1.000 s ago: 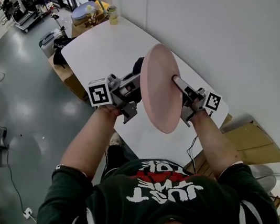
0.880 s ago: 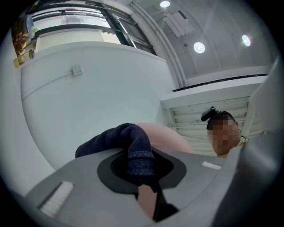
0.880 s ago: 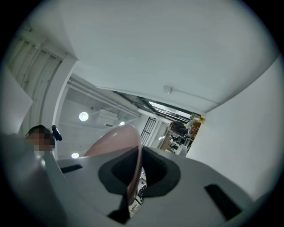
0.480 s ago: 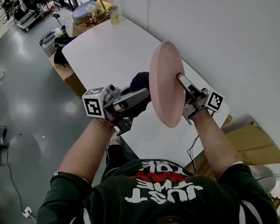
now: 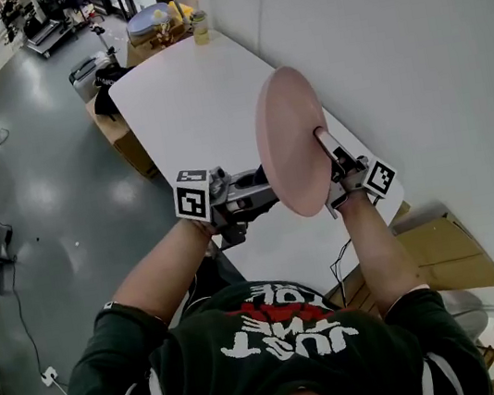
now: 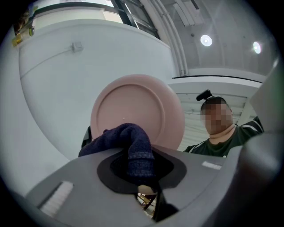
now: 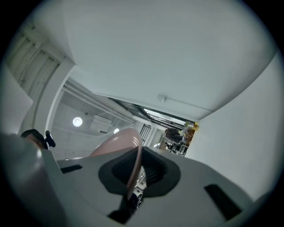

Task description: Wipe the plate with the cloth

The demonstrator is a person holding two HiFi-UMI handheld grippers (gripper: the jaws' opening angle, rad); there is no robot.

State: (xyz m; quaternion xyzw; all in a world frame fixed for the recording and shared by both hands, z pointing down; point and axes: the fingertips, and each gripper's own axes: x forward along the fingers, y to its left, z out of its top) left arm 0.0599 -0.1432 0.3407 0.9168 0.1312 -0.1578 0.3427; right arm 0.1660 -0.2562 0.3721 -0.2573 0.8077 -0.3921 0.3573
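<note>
A pink round plate (image 5: pixel 292 142) is held up on edge above the white table (image 5: pixel 184 99). My right gripper (image 5: pixel 323 145) is shut on its right rim; in the right gripper view the plate's edge (image 7: pixel 133 155) runs between the jaws of that gripper (image 7: pixel 134 174). My left gripper (image 5: pixel 267 186) is shut on a dark blue cloth (image 6: pixel 129 142), at the plate's lower left face. The left gripper view shows the cloth bunched in front of the plate (image 6: pixel 146 104), rising out of that gripper (image 6: pixel 138 170). Whether cloth and plate touch I cannot tell.
A white wall (image 5: pixel 391 46) runs close along the table's right side. Jars (image 5: pixel 198 26) stand at the table's far end, and a dark bag (image 5: pixel 105 79) sits by its far left corner. A cardboard box (image 5: pixel 453 251) lies at the right. The person's torso fills the bottom.
My left gripper has moved down and toward the person along the plate's face, and the cloth is now out of sight in the head view. The plate has shifted slightly.
</note>
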